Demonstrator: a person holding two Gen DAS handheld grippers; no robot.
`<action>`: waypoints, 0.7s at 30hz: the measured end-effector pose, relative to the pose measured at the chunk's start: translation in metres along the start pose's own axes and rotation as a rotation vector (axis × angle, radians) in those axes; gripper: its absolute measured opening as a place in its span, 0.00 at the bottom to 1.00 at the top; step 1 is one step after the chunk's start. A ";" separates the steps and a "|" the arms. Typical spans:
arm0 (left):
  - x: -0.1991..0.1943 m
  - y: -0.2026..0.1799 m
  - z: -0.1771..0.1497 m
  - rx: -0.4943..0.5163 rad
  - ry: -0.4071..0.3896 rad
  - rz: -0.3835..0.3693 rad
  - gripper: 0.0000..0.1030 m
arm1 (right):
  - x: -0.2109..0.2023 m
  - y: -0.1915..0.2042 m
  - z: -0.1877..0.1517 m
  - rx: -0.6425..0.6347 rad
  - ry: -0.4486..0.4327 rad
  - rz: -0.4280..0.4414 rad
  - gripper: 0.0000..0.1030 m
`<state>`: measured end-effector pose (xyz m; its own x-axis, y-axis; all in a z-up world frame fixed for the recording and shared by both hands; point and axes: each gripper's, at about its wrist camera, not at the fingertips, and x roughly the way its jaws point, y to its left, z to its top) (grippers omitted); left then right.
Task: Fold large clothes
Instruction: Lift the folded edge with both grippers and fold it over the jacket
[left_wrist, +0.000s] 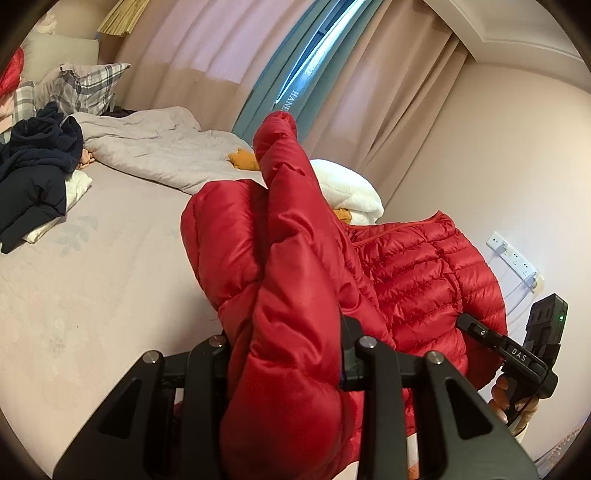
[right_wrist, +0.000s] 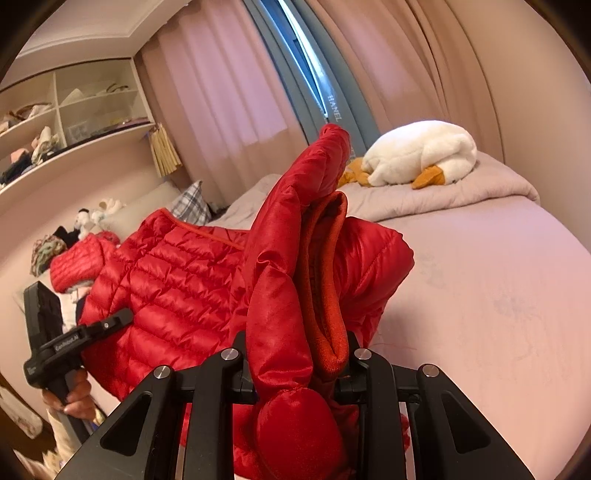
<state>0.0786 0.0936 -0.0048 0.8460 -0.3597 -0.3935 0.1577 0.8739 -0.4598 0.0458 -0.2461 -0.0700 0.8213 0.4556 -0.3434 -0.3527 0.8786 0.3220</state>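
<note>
A: Left gripper (left_wrist: 284, 365)?
B: Clamped on a bunched fold of the red puffer jacket (left_wrist: 413, 280). Fabric fills the gap between both fingers, bulging up and over toward the camera.

A: Right gripper (right_wrist: 295, 373)?
B: Same. Pinching a thick wad of the same jacket (right_wrist: 177, 280), orange-red knit cuff or hem caught in the bite alongside the shiny quilted shell. Also visible from the left wrist view, black body at far right (left_wrist: 506, 343), hand wrapped on its handle.

A: Jacket position?
B: Lifted at the 2 gripped ends, sagging between them. Quilted body spread between the 2 tools, above the near edge of the bed (right_wrist: 498, 295). Lower part hidden behind the gripper bodies, so contact with the mattress not confirmable. Folded flap standing up tall in both views.

A: Other tool seen from the right wrist?
B: Yes, left tool's black handle at lower left (right_wrist: 74, 343), hand gripping it, just beside the jacket's edge.

A: Rest of the bed?
B: White plush duck (right_wrist: 421, 155) with orange feet at the far corner, resting on a grey blanket (left_wrist: 155, 147). Dark navy clothes (left_wrist: 37, 177) piled at far left, plaid pillow (left_wrist: 88, 86) behind. Pink curtains (left_wrist: 207, 55) along the back, open shelves (right_wrist: 66, 110) at upper left in the right wrist view.
</note>
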 end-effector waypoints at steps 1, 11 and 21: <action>-0.001 0.001 0.001 -0.004 -0.002 0.004 0.31 | 0.001 0.001 -0.001 -0.002 -0.001 0.006 0.26; -0.008 0.011 0.001 -0.013 -0.010 0.057 0.31 | 0.023 0.012 0.003 -0.011 0.021 0.037 0.26; 0.020 0.011 0.000 -0.027 0.021 0.047 0.31 | 0.031 0.006 0.012 -0.007 0.029 -0.007 0.26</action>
<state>0.0978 0.0959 -0.0175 0.8412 -0.3255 -0.4317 0.1038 0.8809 -0.4618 0.0741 -0.2285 -0.0681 0.8107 0.4531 -0.3707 -0.3503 0.8828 0.3131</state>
